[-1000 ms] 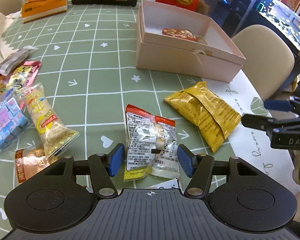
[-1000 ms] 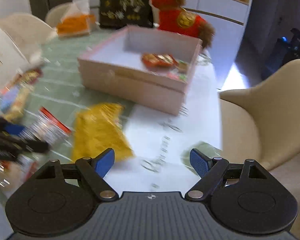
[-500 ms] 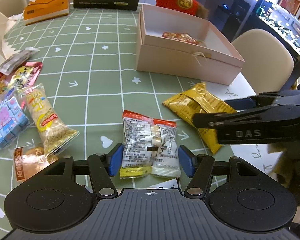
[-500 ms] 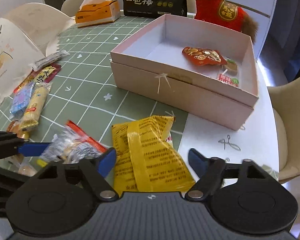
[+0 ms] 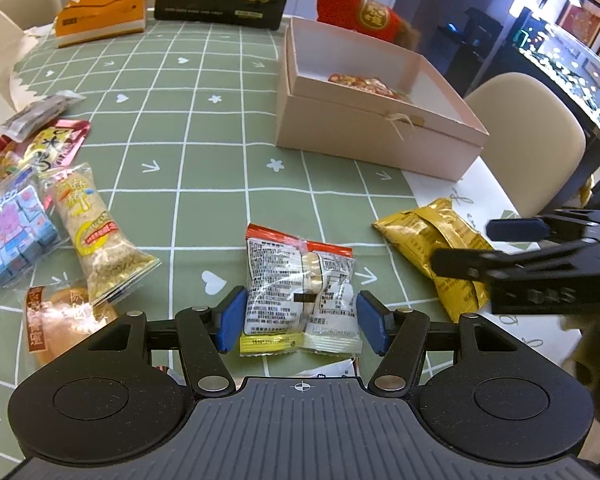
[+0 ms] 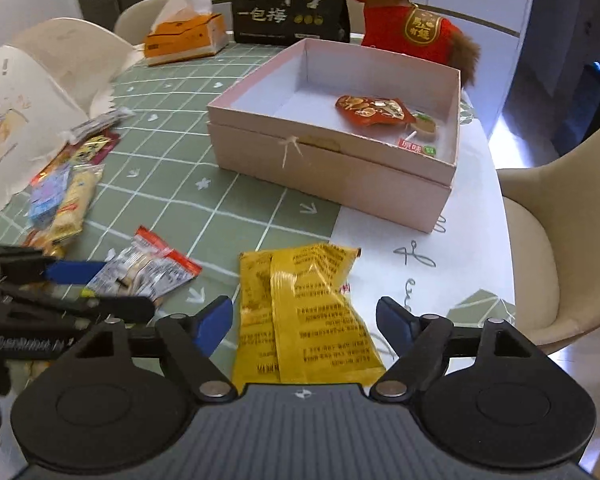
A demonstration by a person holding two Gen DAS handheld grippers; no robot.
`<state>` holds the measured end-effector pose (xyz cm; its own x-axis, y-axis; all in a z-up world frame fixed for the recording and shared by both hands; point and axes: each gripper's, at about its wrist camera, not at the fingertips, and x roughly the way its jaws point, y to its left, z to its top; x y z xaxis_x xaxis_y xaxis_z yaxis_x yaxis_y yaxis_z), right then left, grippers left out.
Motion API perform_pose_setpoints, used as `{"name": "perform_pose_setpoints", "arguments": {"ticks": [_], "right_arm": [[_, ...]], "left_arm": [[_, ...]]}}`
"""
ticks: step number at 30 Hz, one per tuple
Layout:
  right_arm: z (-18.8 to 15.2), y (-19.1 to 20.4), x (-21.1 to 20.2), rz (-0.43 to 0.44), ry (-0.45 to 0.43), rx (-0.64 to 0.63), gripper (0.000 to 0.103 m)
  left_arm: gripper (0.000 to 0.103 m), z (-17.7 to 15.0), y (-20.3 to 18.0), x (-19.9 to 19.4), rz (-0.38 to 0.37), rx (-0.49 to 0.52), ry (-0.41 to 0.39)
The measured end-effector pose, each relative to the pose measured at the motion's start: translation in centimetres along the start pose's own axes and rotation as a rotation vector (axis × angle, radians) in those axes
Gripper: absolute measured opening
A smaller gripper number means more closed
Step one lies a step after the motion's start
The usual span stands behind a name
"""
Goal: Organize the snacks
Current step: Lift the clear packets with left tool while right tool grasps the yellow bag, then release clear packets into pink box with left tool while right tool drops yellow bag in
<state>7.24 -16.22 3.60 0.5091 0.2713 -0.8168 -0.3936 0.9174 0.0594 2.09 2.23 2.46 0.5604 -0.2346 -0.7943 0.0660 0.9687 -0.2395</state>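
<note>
One yellow packet [image 6: 304, 320], long axis running up the frame, between the opening right gripper [image 6: 304, 320] jaws; left gripper [image 5: 298, 320] spread around one clear packet [image 5: 298, 284].

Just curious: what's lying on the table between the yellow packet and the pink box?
Nothing: only bare tablecloth separates the yellow packet from the pink box, clearest in the right wrist view.

at the far edge of your worktop [image 5: 204, 128] you have an orange tissue box [image 6: 184, 34], a black printed bag [image 6: 290, 10] beside it, and a red plush toy [image 6: 412, 28] behind the box. cream chairs [image 6: 560, 248] stand around the worktop.
</note>
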Motion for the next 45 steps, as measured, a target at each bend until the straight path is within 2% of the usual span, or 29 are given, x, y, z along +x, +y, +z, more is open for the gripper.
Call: {"name": "perform_pose_setpoints", "arguments": {"ticks": [3, 4, 6, 8, 10, 12, 13, 14, 15, 19, 22, 24, 25, 26, 28, 30, 32, 34, 37, 40, 42, 43, 45], "right_arm": [[0.5, 0.5, 2.2, -0.01, 0.072, -0.006, 0.082], [0.4, 0.7, 2.2, -0.014, 0.066, -0.008, 0.08], [0.2, 0.7, 1.5, 0.024, 0.063, -0.008, 0.071], [-0.1, 0.2, 0.4, 0.06, 0.051, 0.008, 0.068], [-0.4, -0.2, -0.8, 0.057, 0.032, 0.009, 0.066], [-0.6, -1.0, -2.4, 0.063, 0.007, 0.019, 0.063], [-0.6, -1.6, -3.2, 0.072, -0.008, 0.03, 0.059], [-0.7, -2.2, -4.0, 0.079, -0.022, 0.041, 0.042], [-0.6, -2.8, -4.7, 0.085, -0.03, 0.055, 0.039], [-0.1, -4.8, -6.3, 0.079, -0.081, 0.109, 0.039], [-0.5, -5.5, -6.2, 0.039, -0.086, 0.132, 0.041], [-1.0, -5.7, -6.1, 0.036, -0.071, 0.148, 0.055], [-1.3, -5.7, -6.0, 0.034, -0.062, 0.155, 0.059], [-1.7, -5.6, -5.9, 0.034, -0.049, 0.163, 0.065], [-2.2, -5.2, -5.6, 0.055, -0.017, 0.169, 0.067], [-2.8, -4.6, -5.4, 0.061, 0.001, 0.164, 0.071], [-3.5, -4.3, -5.1, 0.067, 0.013, 0.16, 0.077], [-3.7, -3.9, -4.1, 0.083, 0.049, 0.161, 0.077], [-3.5, -3.1, -2.8, 0.108, 0.09, 0.158, 0.077], [-3.0, -2.0, -1.2, 0.082, 0.122, 0.125, 0.08], [-2.5, -0.8, -0.9, 0.018, 0.116, 0.041, 0.069], [-2.2, -0.7, -0.8, 0.012, 0.119, 0.012, 0.067], [-1.4, -1.0, -1.5, 0.047, 0.107, 0.022, 0.056]], "left_arm": [[0.065, 0.0, 0.1, -0.1, 0.0, -0.008, 0.003], [0.065, 0.1, 0.0, 0.0, 0.002, -0.006, 0.006], [0.065, 0.3, -0.1, 0.0, 0.009, 0.007, 0.014], [0.065, 0.4, -0.4, 0.2, 0.02, 0.032, 0.014], [0.062, 0.5, -0.8, 0.1, 0.028, 0.057, 0.018], [0.061, 0.8, -1.3, -0.6, -0.004, 0.065, -0.005], [0.061, 1.1, -1.7, -1.1, -0.028, 0.071, -0.027], [0.061, 1.6, -2.1, -1.6, -0.044, 0.078, -0.048], [0.06, 2.6, -2.6, -2.2, -0.06, 0.086, -0.077], [0.061, 7.9, -4.2, -3.4, -0.107, 0.114, -0.172], [0.061, 12.6, -5.4, -2.8, -0.13, 0.121, -0.216], [0.063, 15.9, -5.9, -1.2, -0.162, 0.097, -0.232], [0.063, 17.2, -6.2, 0.2, -0.164, 0.085, -0.207], [0.062, 18.7, -6.2, 2.1, -0.162, 0.073, -0.144], [0.06, 20.0, -5.8, 4.4, -0.149, 0.039, -0.09], [0.057, 19.8, -5.1, 4.3, -0.135, 0.002, -0.132], [0.057, 19.0, -4.5, 3.7, -0.156, -0.018, -0.14], [0.057, 17.6, -4.1, 2.8, -0.156, 0.006, -0.119], [0.057, 15.1, -3.3, 1.4, -0.117, 0.068, -0.087], [0.057, 11.8, -2.1, 0.3, -0.117, 0.052, -0.039], [0.057, 9.7, -1.5, -0.2, -0.119, 0.029, -0.009], [0.057, 8.4, -1.2, -0.7, -0.126, 0.017, 0.004], [0.057, 6.1, -0.5, -1.9, -0.149, -0.005, 0.013]]}}
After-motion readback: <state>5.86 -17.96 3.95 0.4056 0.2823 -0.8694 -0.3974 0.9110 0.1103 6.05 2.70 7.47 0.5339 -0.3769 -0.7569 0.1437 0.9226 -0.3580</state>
